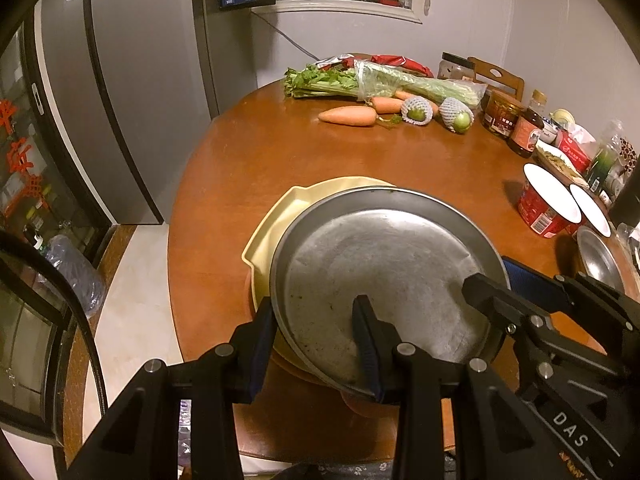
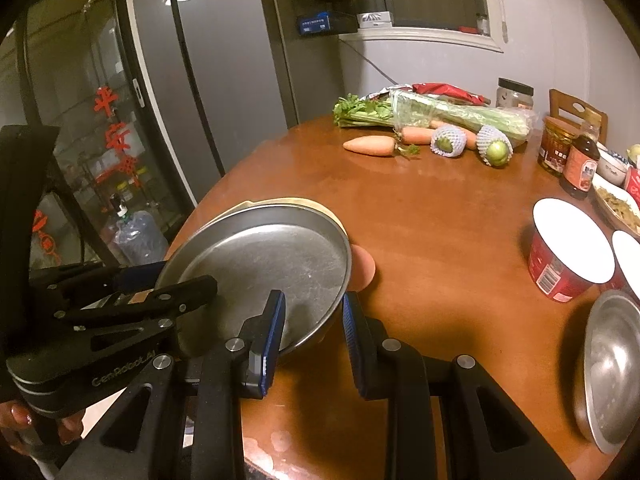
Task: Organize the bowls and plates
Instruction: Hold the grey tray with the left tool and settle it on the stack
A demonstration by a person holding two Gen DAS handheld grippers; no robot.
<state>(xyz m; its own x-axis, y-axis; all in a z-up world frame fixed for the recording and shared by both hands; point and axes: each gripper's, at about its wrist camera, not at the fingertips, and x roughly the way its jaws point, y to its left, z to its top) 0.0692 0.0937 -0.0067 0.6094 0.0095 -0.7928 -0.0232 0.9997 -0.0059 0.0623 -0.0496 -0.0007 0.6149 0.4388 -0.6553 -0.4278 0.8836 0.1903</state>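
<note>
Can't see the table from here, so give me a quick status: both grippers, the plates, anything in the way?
Both grippers straddle round steel plate's rim. Plate tilted on cream plastic tray. Nothing blocking.

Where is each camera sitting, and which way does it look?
Left wrist: on the left gripper, looking down over its jaws, which straddle the metal plate's rim; the right gripper shows too.
Right wrist: on the right gripper, jaws at the same plate's rim; the left gripper and fingers show.
Both share plate, carrots, table.
</note>
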